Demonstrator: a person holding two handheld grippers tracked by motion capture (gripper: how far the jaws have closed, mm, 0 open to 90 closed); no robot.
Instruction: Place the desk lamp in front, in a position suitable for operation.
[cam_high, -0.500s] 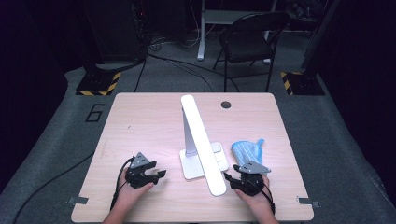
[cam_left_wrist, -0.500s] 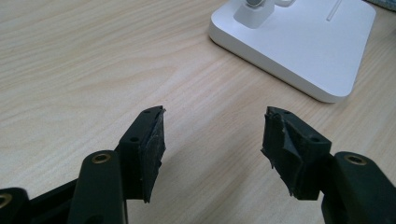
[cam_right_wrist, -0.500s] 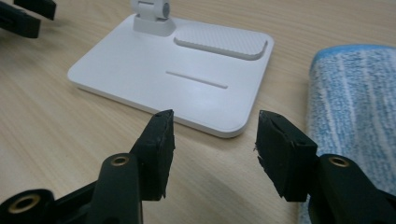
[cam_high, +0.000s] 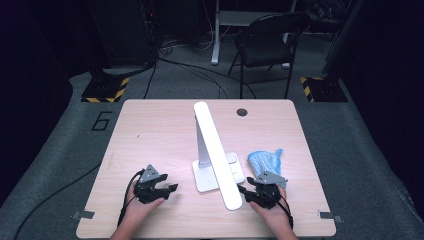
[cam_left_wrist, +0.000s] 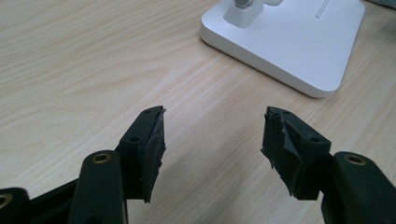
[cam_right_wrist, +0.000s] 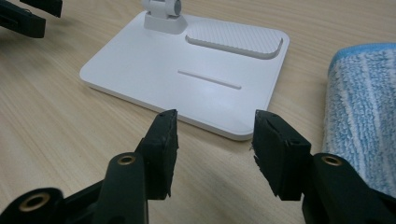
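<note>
Both grippers – left gripper (cam_high: 161, 189) and right gripper (cam_high: 253, 192) – are hovering with jaws apart and empty, flanking the white desk lamp (cam_high: 215, 165) mid-table; the blue cloth (cam_high: 265, 161) is lying just right of its base. Best approaching slowly and level.

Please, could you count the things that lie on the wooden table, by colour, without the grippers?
White: 1, the desk lamp
Blue: 1, the folded cloth
Total: 2
</note>
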